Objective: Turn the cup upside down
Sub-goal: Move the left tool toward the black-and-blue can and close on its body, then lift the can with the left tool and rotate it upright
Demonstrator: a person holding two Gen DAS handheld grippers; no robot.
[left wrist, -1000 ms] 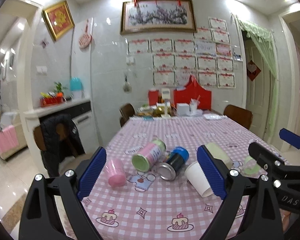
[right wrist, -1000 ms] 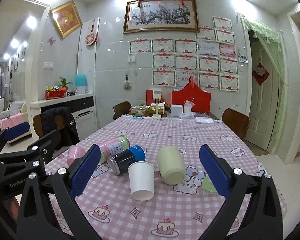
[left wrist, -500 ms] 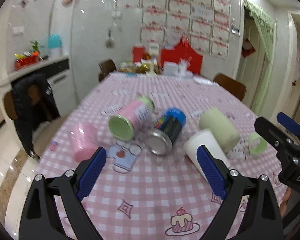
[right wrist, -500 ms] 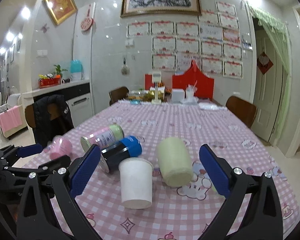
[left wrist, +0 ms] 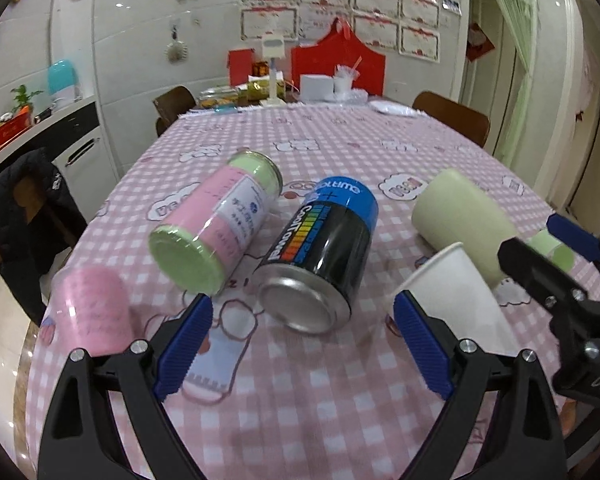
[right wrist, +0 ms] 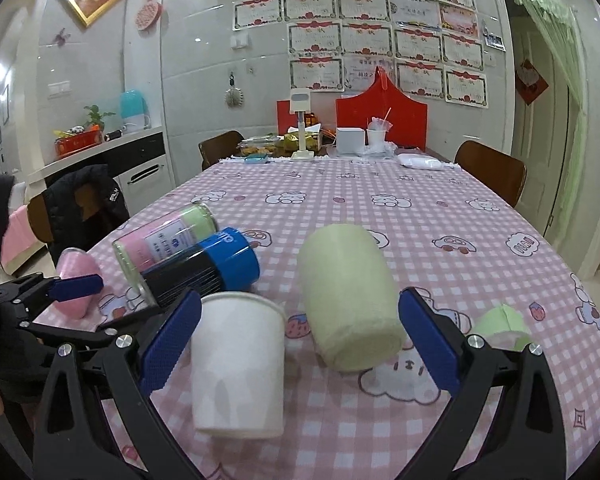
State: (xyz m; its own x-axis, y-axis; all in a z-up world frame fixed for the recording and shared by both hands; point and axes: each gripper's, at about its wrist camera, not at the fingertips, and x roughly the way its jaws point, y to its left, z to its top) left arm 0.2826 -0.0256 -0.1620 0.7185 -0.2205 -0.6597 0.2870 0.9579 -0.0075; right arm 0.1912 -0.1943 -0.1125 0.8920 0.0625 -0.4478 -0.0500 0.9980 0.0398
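A white paper cup (right wrist: 238, 364) stands upright on the pink checked tablecloth (right wrist: 440, 240), just ahead of my right gripper (right wrist: 300, 344), close to its left finger. In the left wrist view the cup (left wrist: 456, 304) sits beside the right finger of my left gripper (left wrist: 304, 344). Both grippers are open and empty. A pale green cup (right wrist: 348, 296) lies on its side between the right gripper's fingers; it also shows in the left wrist view (left wrist: 464, 216).
A black and blue can (left wrist: 320, 256) and a pink and green jar (left wrist: 216, 224) lie on their sides ahead of the left gripper. A pink cup (left wrist: 92, 312) lies at the table's left edge. A green lid (right wrist: 500, 326) lies right. Clutter and chairs stand at the far end.
Both grippers have moved forward and down toward the table. The cans and cups now look much closer. Nothing on the table has moved.
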